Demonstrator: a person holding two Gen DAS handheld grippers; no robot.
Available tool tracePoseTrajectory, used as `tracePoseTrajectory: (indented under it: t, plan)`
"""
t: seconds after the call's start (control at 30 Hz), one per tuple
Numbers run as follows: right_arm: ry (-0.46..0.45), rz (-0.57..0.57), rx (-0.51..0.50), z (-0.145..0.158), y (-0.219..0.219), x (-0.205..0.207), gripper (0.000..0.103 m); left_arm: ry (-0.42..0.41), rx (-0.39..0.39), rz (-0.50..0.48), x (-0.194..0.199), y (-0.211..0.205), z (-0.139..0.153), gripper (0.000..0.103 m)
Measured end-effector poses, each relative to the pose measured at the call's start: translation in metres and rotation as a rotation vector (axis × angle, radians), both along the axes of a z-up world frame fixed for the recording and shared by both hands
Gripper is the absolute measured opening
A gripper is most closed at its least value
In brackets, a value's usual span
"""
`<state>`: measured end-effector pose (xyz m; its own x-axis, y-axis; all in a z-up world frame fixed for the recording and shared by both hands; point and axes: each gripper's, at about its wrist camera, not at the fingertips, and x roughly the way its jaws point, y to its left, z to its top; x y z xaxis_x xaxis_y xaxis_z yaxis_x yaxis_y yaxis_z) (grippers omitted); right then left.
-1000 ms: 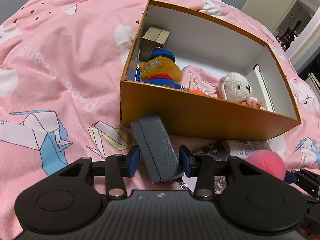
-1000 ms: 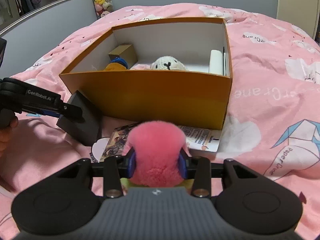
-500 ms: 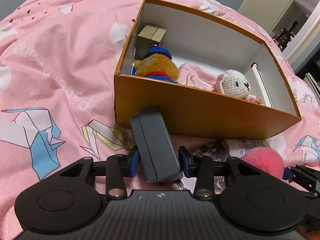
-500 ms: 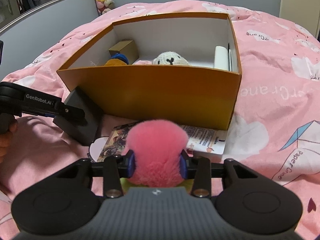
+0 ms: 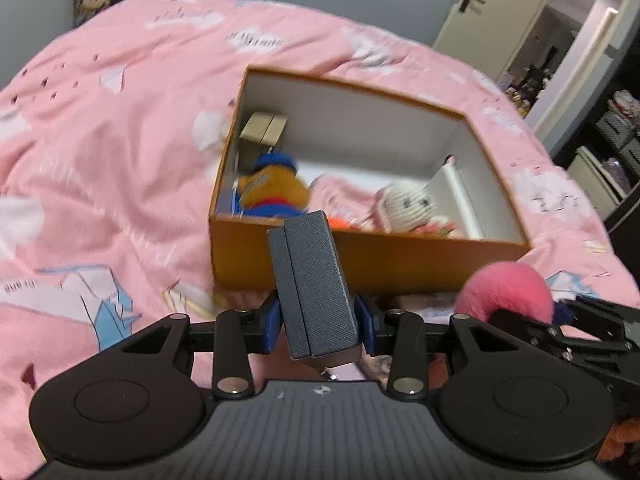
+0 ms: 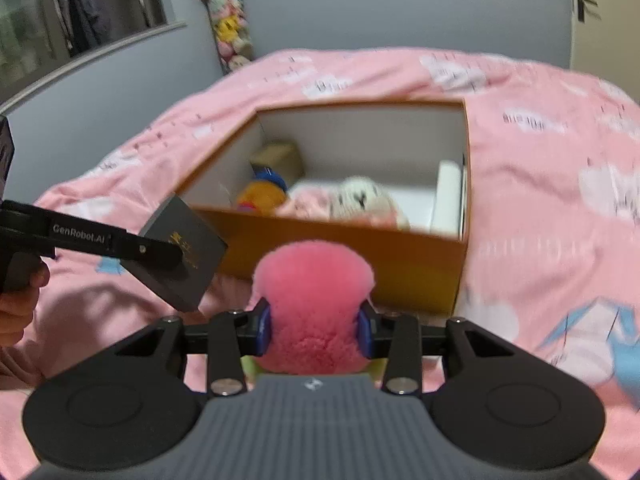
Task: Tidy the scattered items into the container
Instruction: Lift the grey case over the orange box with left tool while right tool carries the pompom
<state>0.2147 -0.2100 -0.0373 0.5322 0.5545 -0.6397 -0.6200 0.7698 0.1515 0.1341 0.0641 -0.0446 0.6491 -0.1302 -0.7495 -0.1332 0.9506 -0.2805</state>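
We see the left gripper (image 5: 318, 326) pinching a dark grey textured rectangular case (image 5: 314, 284) between its blue pads; its jaws have just been closing, with the case between them. The case is lifted clear of the pink bedspread printed with paper cranes (image 5: 100, 184), and its far end stands in front of the near wall of the orange cardboard box with white inside walls (image 5: 384, 260). From the right wrist view the same case (image 6: 184, 254) hangs tilted off the bedspread (image 6: 540, 208), just beside the box's near left corner (image 6: 320, 240).

The right gripper (image 6: 314, 330) is clamped on a fluffy pink pompom (image 6: 314, 300), both blue pads pressed into its sides. The pompom is held in front of the box's near wall, outside it; in the left wrist view it (image 5: 504, 292) shows at the right, beside the box.

Inside the box lie an orange plush bear with a blue cap (image 5: 272, 190), a white crocheted bunny (image 5: 404, 206), a small tan cardboard carton (image 5: 264, 130) in the far left corner, and a white flat item (image 5: 456, 192) against the right wall, though motion blur keeps us from telling what it is. Part of a person's hand (image 6: 18, 304) grips the left gripper's handle.
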Motion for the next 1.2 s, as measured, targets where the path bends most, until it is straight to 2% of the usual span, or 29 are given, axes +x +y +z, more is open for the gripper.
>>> tracePoseTrajectory:
  t: [0.07, 0.17, 0.4, 0.6, 0.8, 0.97, 1.07, 1.2]
  plan:
    - [-0.022, 0.011, 0.019, 0.010, 0.001, 0.000, 0.043, -0.033, 0.004, -0.011, -0.001, -0.003, 0.011, 0.044]
    - [-0.052, 0.035, 0.055, 0.022, 0.003, 0.002, 0.043, -0.087, 0.017, -0.030, 0.000, -0.008, 0.028, 0.038]
    - [-0.119, 0.076, 0.101, 0.046, 0.016, 0.011, 0.043, -0.169, 0.041, -0.043, 0.015, -0.011, 0.052, 0.038]
    - [-0.175, 0.075, 0.101, 0.060, 0.029, 0.027, 0.043, -0.221, 0.055, -0.033, 0.035, -0.008, 0.066, 0.038]
    - [-0.175, 0.046, 0.103, 0.060, 0.038, 0.059, 0.043, -0.271, 0.037, -0.046, 0.065, 0.012, 0.068, 0.038]
    - [-0.169, 0.014, 0.154, 0.065, 0.041, 0.085, 0.043, -0.291, 0.027, -0.047, 0.098, 0.029, 0.067, 0.038]
    - [-0.163, -0.004, 0.193, 0.068, 0.043, 0.098, 0.043, -0.281, 0.037, -0.058, 0.119, 0.031, 0.062, 0.038]
    - [-0.143, -0.013, 0.204, 0.061, 0.053, 0.114, 0.043, -0.241, 0.025, -0.063, 0.146, 0.032, 0.042, 0.038]
